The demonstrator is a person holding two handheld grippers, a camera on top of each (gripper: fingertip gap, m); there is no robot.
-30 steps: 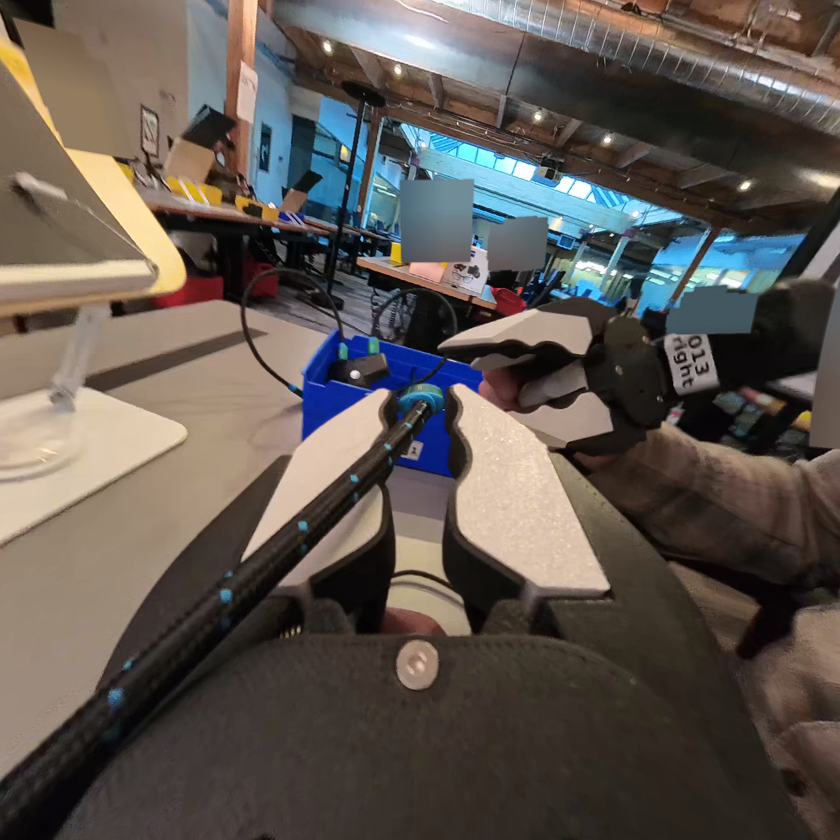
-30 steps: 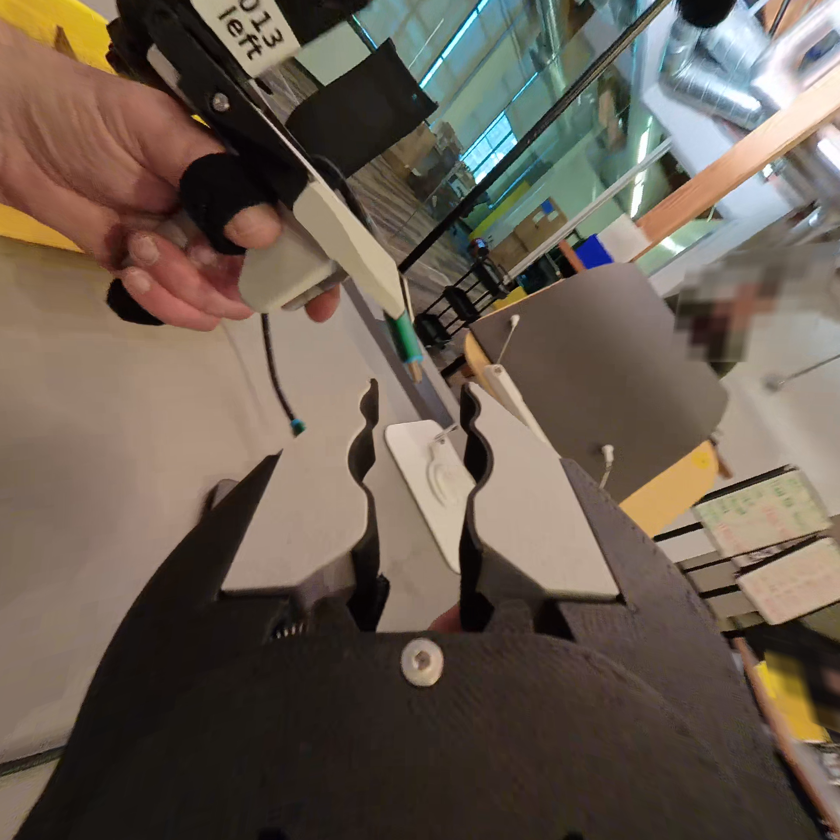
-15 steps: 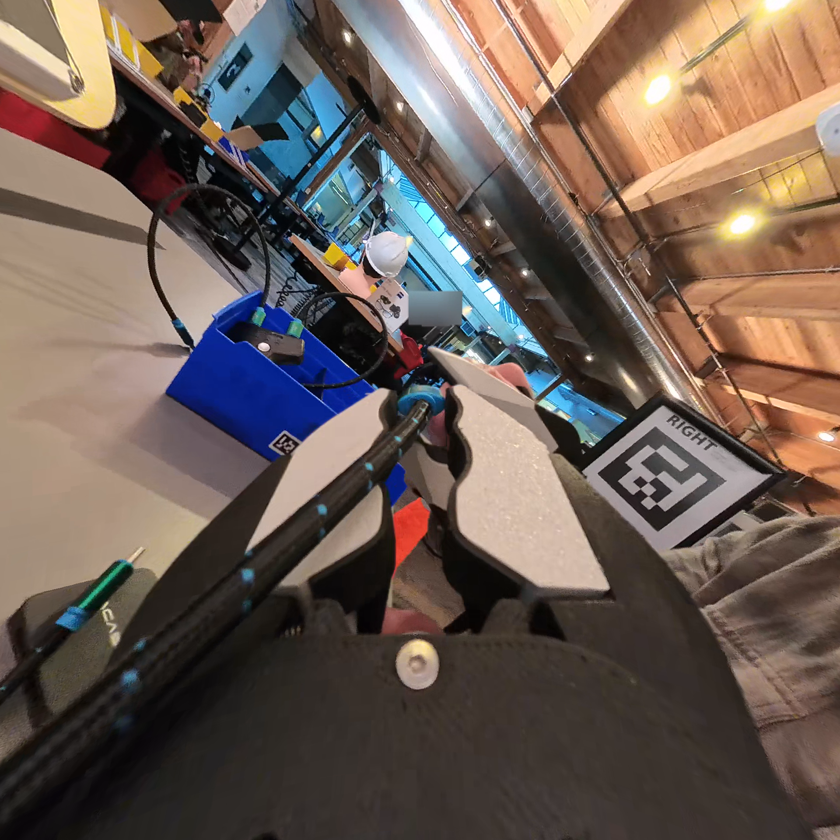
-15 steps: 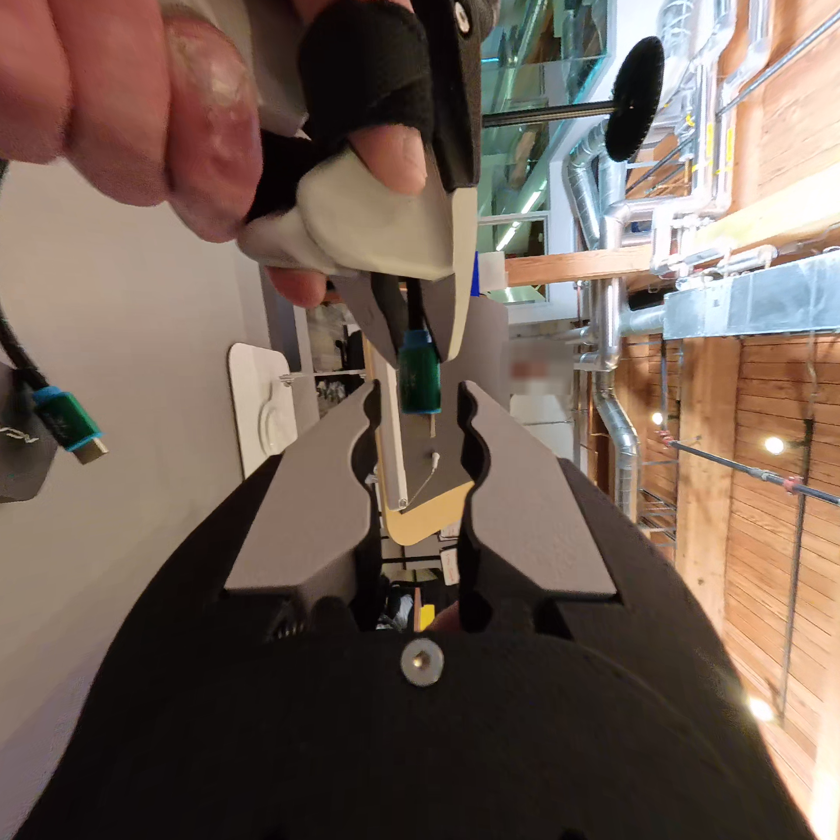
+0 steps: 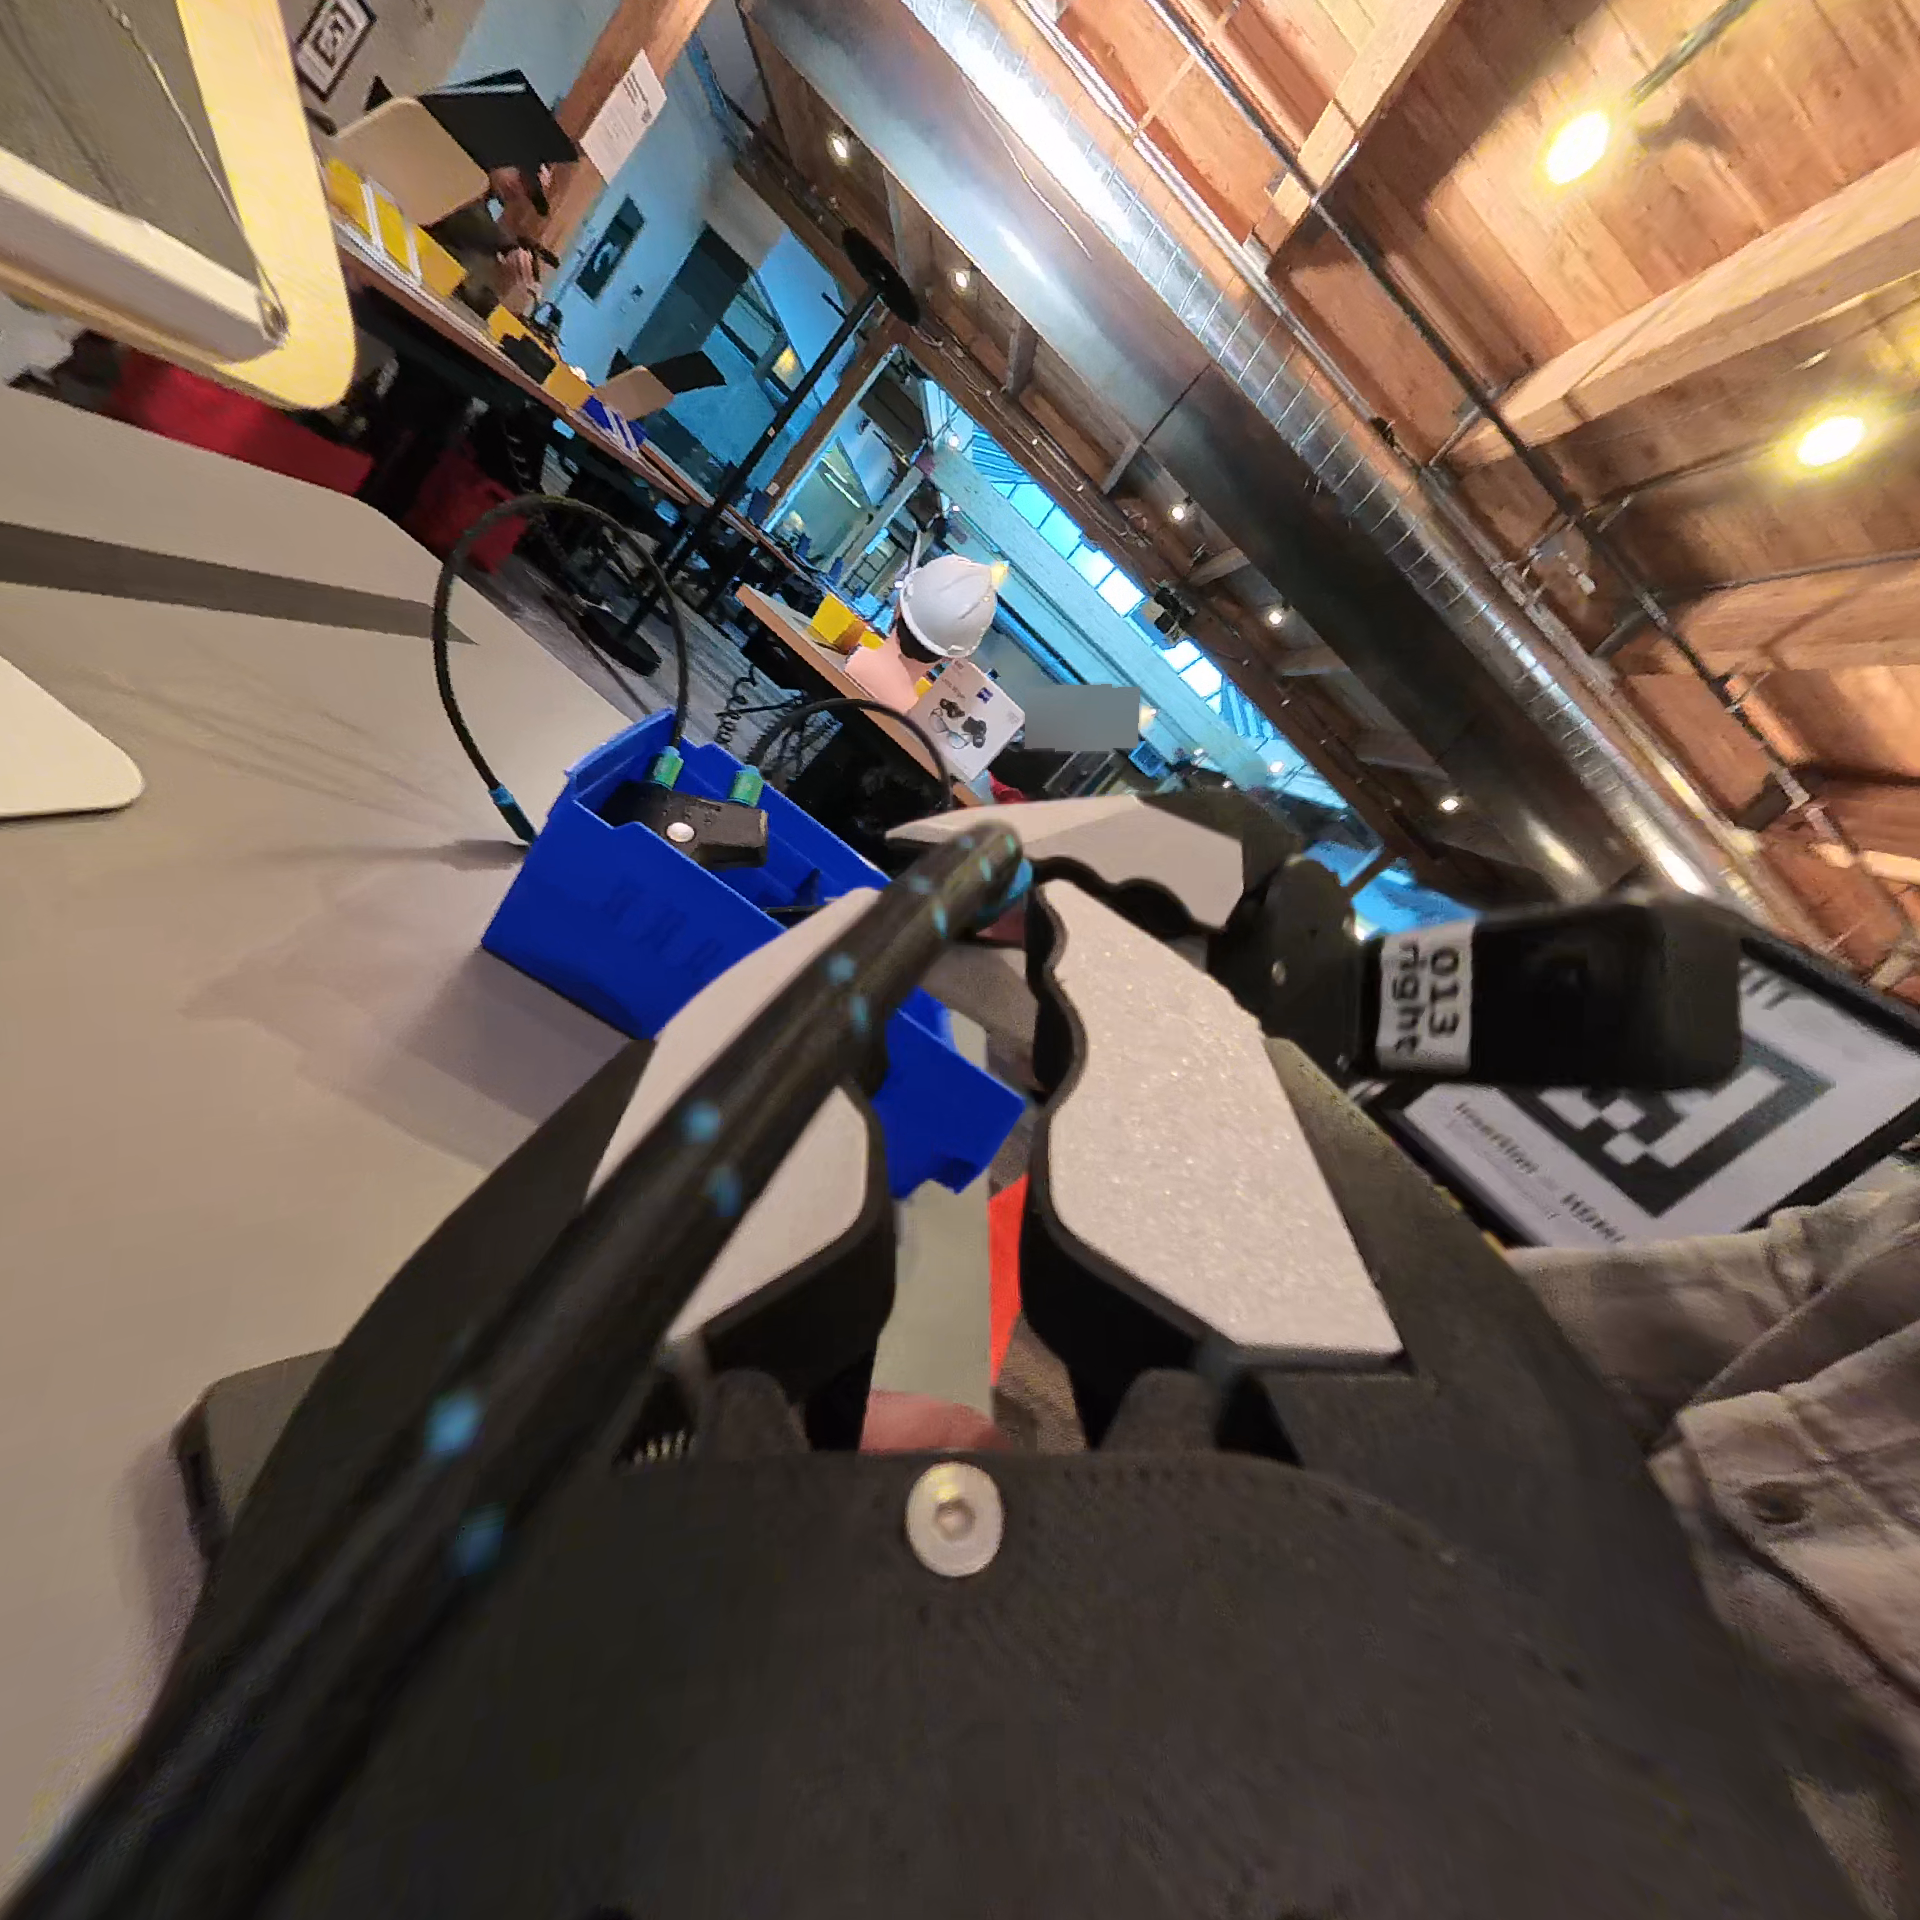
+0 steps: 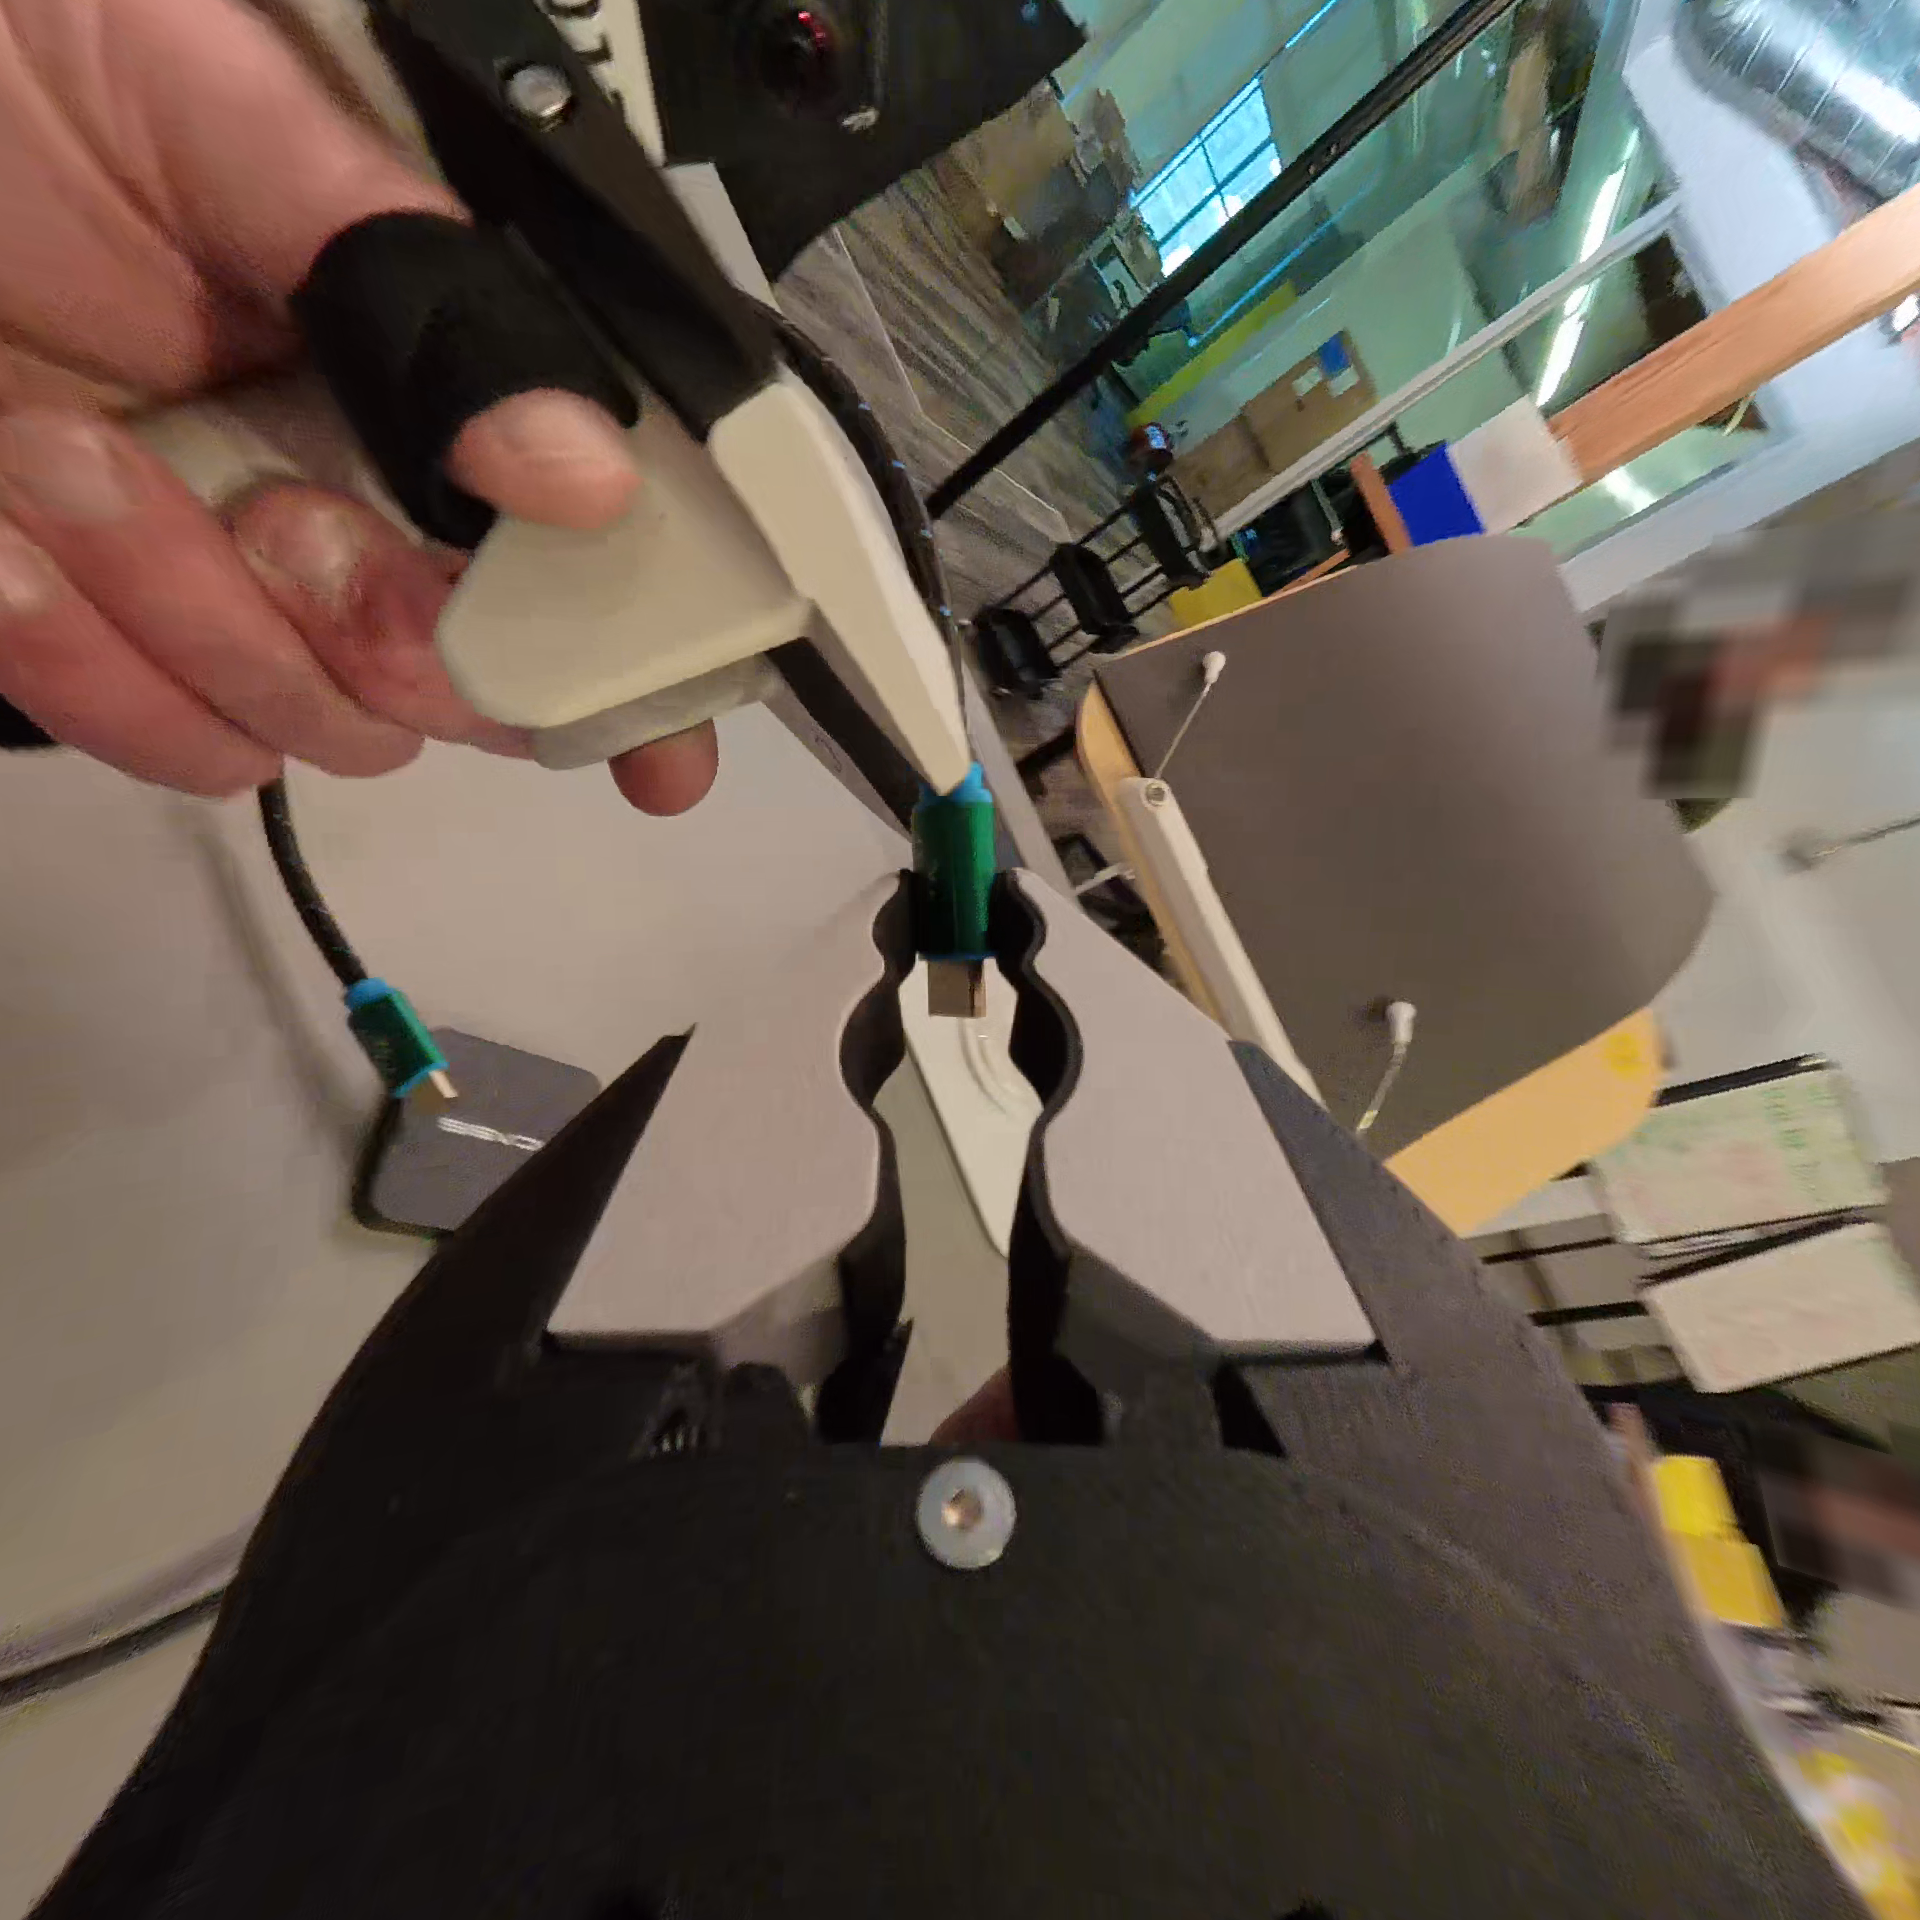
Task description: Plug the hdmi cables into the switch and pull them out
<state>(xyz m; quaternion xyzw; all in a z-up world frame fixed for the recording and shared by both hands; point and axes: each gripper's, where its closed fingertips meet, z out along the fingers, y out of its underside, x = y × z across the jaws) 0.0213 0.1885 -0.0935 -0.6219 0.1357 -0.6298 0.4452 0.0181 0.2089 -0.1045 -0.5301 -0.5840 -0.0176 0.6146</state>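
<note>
Right tongs [image 6: 953, 920] pinch the green plug [image 6: 953, 883] of a black braided hdmi cable [image 5: 727, 1153] at their tips, plug long axis roughly along the fingers, metal end pointing back toward the right wrist camera. Left tongs [image 6: 940, 774] clamp the same cable just behind the plug's blue collar; in the left wrist view the cable runs diagonally over the left finger [image 5: 769, 1132] from lower left up to the tips, the plug itself hidden behind them. A hand [image 6: 208, 499] with a black finger strap holds the left tool above the table [image 6: 125, 1299]. Left of the held plug, a second cable's green plug [image 6: 395, 1039] lies with its metal tip over the edge of a dark grey switch [image 6: 468, 1138] on the table, pointing down-right, not inserted. Beyond the left tongs a blue bin [image 5: 623, 935] sits on the table, holding a small black box [image 5: 696, 826] with two green plugs [image 5: 665, 771] in it. A white stand base [image 6: 971, 1132] shows behind the held plug.
</note>
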